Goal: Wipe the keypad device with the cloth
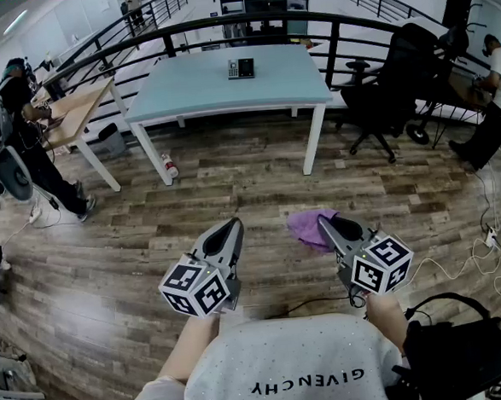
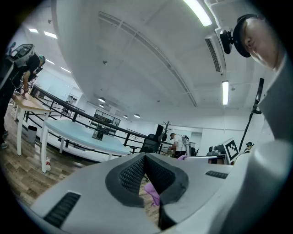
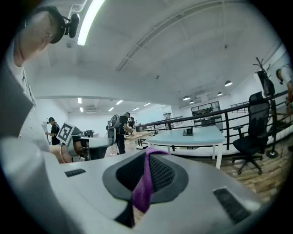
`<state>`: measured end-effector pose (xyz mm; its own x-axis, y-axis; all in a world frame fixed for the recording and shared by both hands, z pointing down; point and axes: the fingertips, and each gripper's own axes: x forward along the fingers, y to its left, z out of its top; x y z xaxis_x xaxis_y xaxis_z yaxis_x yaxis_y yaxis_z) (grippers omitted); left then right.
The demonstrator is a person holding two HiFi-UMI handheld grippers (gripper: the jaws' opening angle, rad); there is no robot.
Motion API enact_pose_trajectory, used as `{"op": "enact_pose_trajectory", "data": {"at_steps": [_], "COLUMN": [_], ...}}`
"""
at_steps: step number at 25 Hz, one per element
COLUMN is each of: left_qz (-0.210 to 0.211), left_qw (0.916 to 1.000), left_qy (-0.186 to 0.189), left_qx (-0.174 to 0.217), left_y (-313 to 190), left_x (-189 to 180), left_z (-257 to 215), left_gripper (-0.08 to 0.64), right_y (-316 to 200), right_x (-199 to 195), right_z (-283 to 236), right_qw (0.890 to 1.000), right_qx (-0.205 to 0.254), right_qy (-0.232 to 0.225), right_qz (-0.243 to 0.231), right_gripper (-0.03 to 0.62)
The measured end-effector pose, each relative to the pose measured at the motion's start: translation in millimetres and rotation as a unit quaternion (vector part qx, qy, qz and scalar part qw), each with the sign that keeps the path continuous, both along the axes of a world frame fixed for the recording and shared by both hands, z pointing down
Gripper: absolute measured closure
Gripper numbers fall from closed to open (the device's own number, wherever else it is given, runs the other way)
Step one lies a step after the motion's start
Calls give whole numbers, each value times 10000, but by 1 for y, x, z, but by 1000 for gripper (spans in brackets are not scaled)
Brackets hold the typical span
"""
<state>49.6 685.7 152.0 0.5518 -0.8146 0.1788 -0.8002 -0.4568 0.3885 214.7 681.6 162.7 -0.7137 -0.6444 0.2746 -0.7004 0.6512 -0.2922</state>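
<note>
The keypad device [image 1: 241,68] is small and dark and stands on a pale blue table [image 1: 192,92] far ahead; it also shows as a small dark box [image 3: 187,132] in the right gripper view. My right gripper [image 1: 323,224] is shut on a purple cloth [image 1: 311,227], which hangs pinched between its pads [image 3: 145,182]. My left gripper [image 1: 233,227] is shut with nothing in it; the purple cloth [image 2: 154,194] shows just past its tips. Both grippers are held close to my body, well short of the table.
A black office chair [image 1: 396,82] stands right of the table, and a black railing [image 1: 221,24] curves behind it. A wooden desk [image 1: 77,109] with a person [image 1: 27,125] is at the left. Another person [image 1: 495,92] is at the far right. Cables [image 1: 477,260] trail on the wood floor.
</note>
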Motion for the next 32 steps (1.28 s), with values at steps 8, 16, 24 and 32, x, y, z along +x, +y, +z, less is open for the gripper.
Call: {"op": "enact_pose_trajectory", "data": {"at_steps": [8,16,24,32], "left_qz": [-44,-31,-605,-525], "left_qw": [10000,9998,9970,9973], "left_qy": [51,203,254,424], "left_qx": [-52,-12,-416,-300], "left_y": [-13,-43,-82,-159], "left_x": [-16,-45,-78,-72], "left_z": [8,10,47,50], "left_gripper": [560,560,560,560], "right_y": [-13,-52,-85,-175], "right_x": [-13,-37,-51,-35], "right_z": [11,10,39,43], "right_qw": [9999,9998,9986,9980], "right_qx": [-60,74,-29,23], "right_qy": [91,-28,425,398], "right_qz": [5,162,307,487], "right_gripper": [569,568,568,566]}}
